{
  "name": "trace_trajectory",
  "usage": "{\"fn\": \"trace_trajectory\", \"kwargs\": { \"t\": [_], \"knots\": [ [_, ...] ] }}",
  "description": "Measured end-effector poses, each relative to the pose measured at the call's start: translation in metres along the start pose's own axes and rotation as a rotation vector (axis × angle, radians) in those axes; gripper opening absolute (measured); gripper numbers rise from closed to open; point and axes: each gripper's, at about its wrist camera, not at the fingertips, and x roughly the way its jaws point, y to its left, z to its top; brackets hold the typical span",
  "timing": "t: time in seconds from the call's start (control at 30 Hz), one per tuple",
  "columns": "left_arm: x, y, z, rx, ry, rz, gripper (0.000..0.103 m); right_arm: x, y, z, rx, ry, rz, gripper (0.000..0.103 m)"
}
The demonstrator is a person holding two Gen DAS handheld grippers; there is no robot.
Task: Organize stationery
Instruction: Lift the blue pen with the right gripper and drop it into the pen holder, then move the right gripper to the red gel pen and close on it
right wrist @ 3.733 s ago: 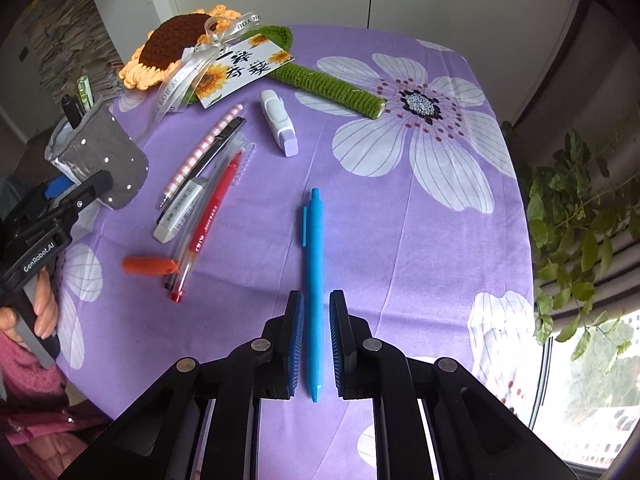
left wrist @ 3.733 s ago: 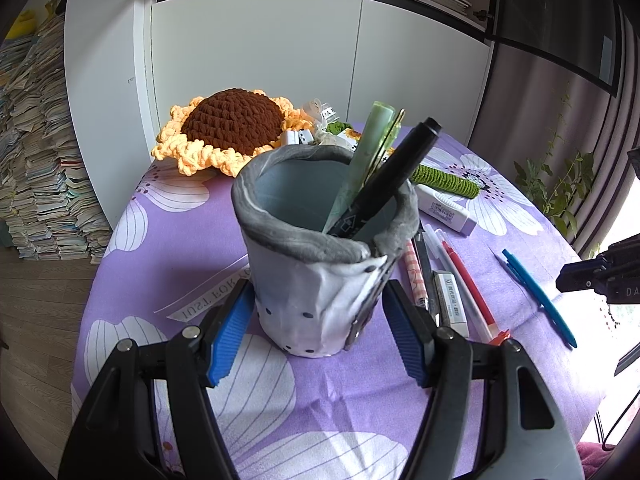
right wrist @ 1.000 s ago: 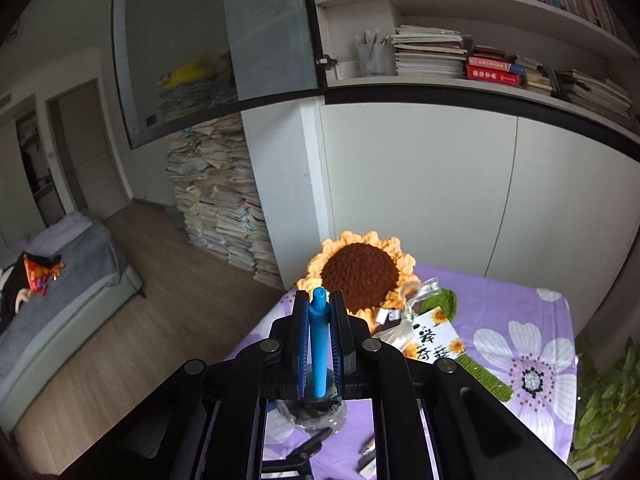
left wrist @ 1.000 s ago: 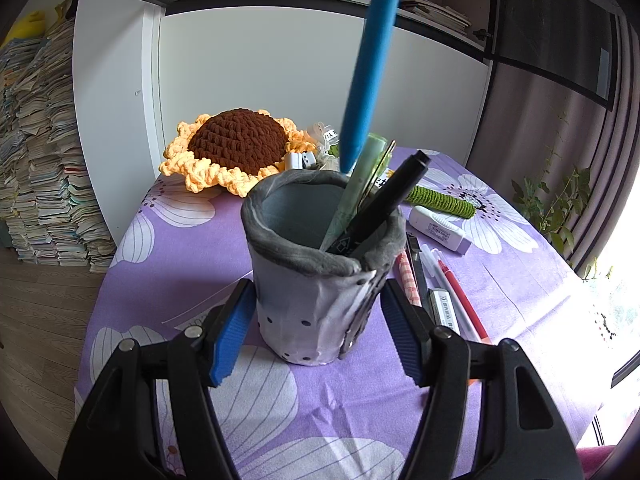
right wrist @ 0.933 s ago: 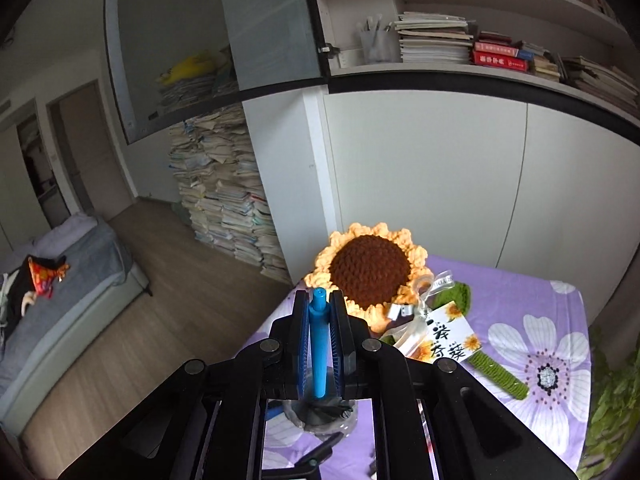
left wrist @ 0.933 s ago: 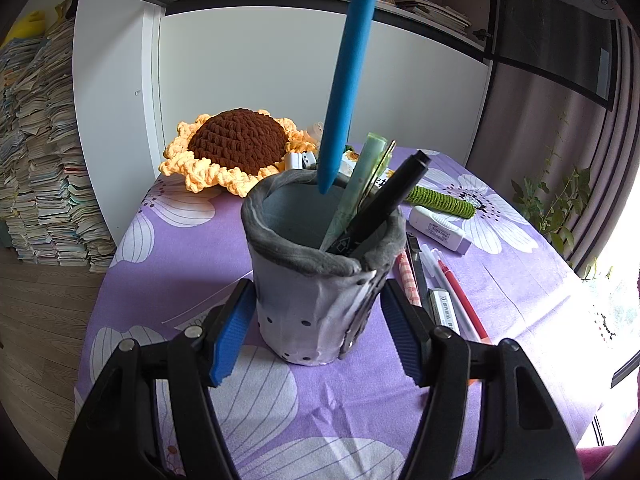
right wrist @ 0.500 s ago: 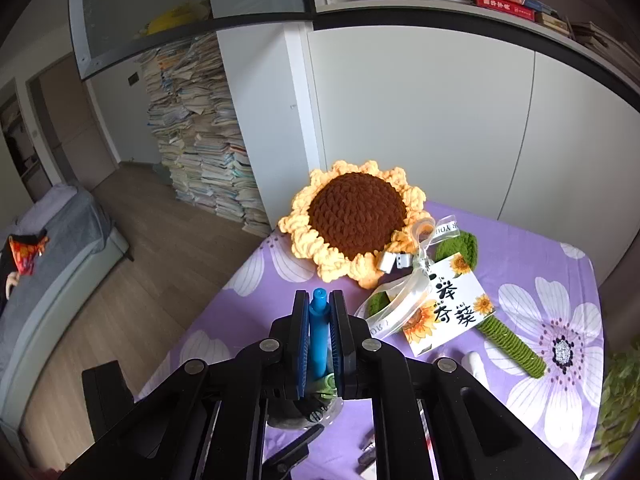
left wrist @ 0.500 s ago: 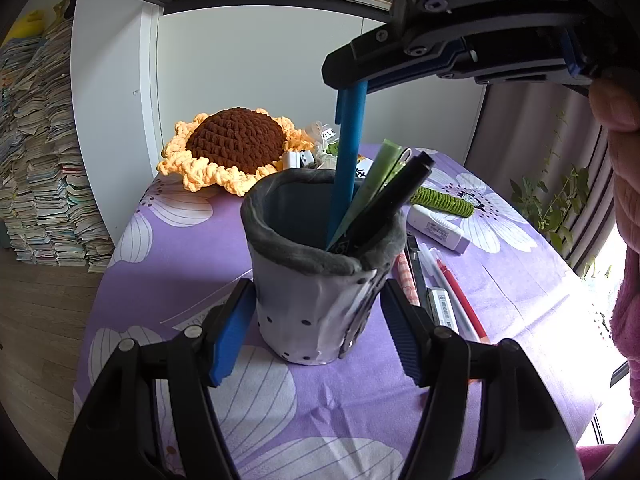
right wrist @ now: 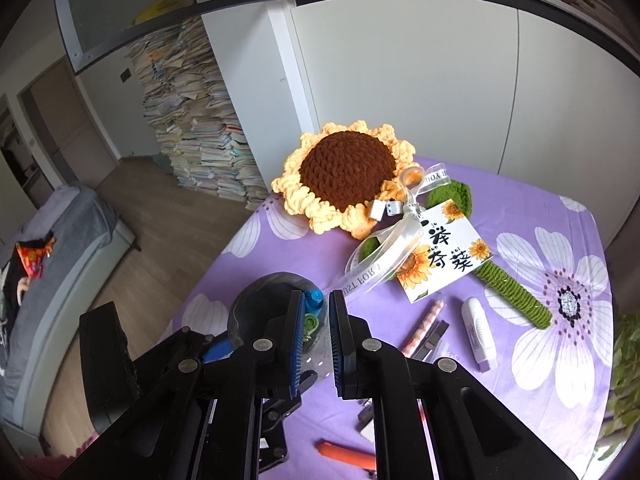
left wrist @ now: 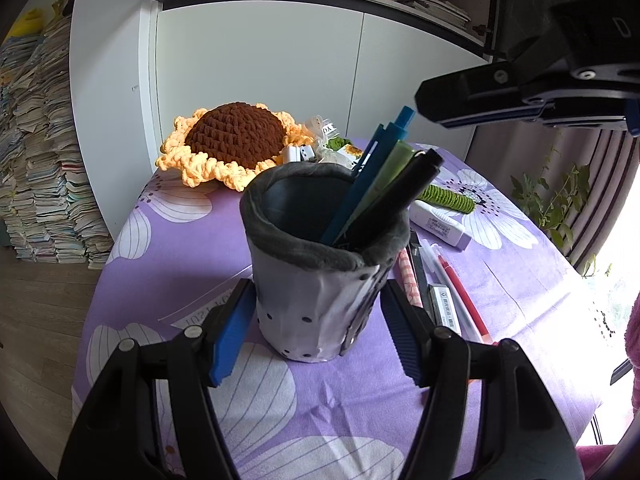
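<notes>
Two hand-held grippers at a pen cup [left wrist: 304,312] standing upright on a purple flowered cloth [left wrist: 180,248]. The left gripper [left wrist: 318,284] straddles the lower part of the cup, one blue pad against each side wall, clamping it. Three items lean together against the cup's right rim: a blue pen [left wrist: 360,184], a green pen [left wrist: 382,184] and a black marker [left wrist: 404,190], their lower ends inside the cup. The right gripper [right wrist: 315,296] hangs above the cup, angled downward, its jaws drawn almost together with only a narrow slot between them. The top of the blue pen shows at the very tips of that slot; whether the pads pinch it cannot be told. In the left wrist view the right gripper's tip lies just beside the pen's top end. To the right of the cup, flat on the cloth, lie a red pen [left wrist: 460,292], further pens and a white correction tape [left wrist: 440,224]. Behind the cup lies a crochet sunflower [left wrist: 236,136] with a printed card [right wrist: 440,256] tied to it.
</notes>
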Motion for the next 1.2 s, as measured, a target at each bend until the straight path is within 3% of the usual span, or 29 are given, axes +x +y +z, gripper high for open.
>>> {"fn": "trace_trajectory", "kwargs": {
  "t": [0.13, 0.27, 0.47, 0.63, 0.93, 1.2],
  "knots": [
    [0.0, 0.0, 0.0, 0.0, 0.0, 0.0, 0.064, -0.027, -0.011, -0.009, 0.003, -0.05, -0.027, 0.011],
    [0.0, 0.0, 0.0, 0.0, 0.0, 0.0, 0.064, -0.035, -0.024, -0.026, 0.005, -0.034, -0.104, 0.011],
    [0.0, 0.001, 0.0, -0.001, 0.004, 0.0, 0.063, 0.006, -0.06, -0.066, 0.1, 0.179, -0.189, 0.011],
    [-0.001, 0.001, 0.0, 0.0, 0.007, 0.0, 0.063, 0.03, -0.08, -0.094, 0.222, 0.293, -0.133, 0.011],
    [-0.001, 0.001, 0.0, 0.0, 0.007, 0.0, 0.063, 0.039, -0.076, -0.1, 0.223, 0.324, -0.129, 0.011],
    [-0.001, 0.001, 0.0, 0.001, 0.008, 0.0, 0.063, 0.036, -0.078, -0.097, 0.207, 0.319, -0.203, 0.015]
  ]
}}
